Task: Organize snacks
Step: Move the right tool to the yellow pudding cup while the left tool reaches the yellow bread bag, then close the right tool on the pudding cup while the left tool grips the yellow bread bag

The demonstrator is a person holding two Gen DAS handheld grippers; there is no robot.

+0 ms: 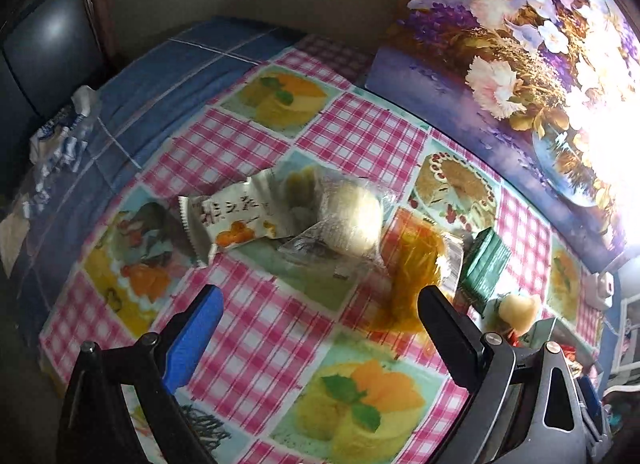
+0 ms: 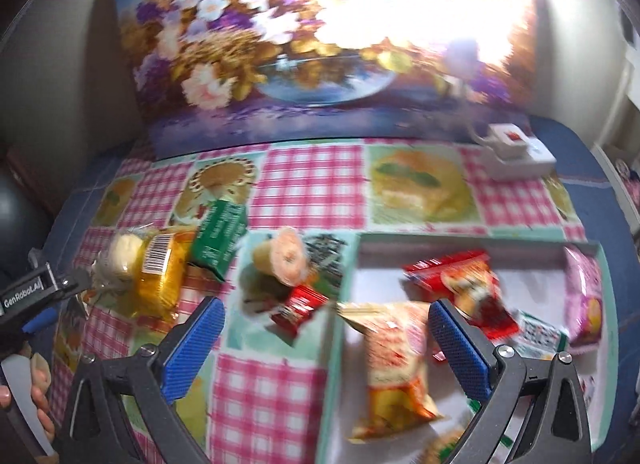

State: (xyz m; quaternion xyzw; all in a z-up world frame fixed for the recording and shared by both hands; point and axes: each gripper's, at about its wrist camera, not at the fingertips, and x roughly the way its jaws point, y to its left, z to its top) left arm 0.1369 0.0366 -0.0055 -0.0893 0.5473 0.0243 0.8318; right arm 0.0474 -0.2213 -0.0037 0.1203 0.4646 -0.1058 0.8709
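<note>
Snacks, two groups on a pink-checked tablecloth (image 1: pixel 260 324) printed with dessert panels.

Loose group, left wrist view:
- grey-white wrapper (image 1: pixel 232 224) with an orange fruit print, lying flat;
- clear-wrapped pale round bun (image 1: pixel 348 220), touching the wrapper's right end;
- orange-yellow clear packet (image 1: pixel 412 264), just right of the bun;
- green packet (image 1: pixel 486 264), tilted, beside the orange-yellow one;
- small pale round item (image 1: pixel 518 310), near the green packet.

Boxed group, right wrist view: a shallow tray (image 2: pixel 334 344) with teal walls and a white floor holds
- yellow-red pouch (image 2: pixel 394 360), at the tray's left side;
- red packet (image 2: pixel 460 284), blurred, further back;
- pink packet (image 2: pixel 586 296), against the right wall.

Outside the tray, just beside its left wall: a small red packet (image 2: pixel 302 306) and a peach-coloured round snack (image 2: pixel 286 258).

Left gripper (image 1: pixel 320 312): jaws spread wide, holding nothing, above the cloth short of the loose group.
Right gripper (image 2: pixel 326 324): jaws spread wide, holding nothing, straddling the tray's left wall.

Backdrop: floral painting (image 2: pixel 248 64) propped behind the table; white power adapter (image 2: pixel 516 152) at the far right of the cloth.
</note>
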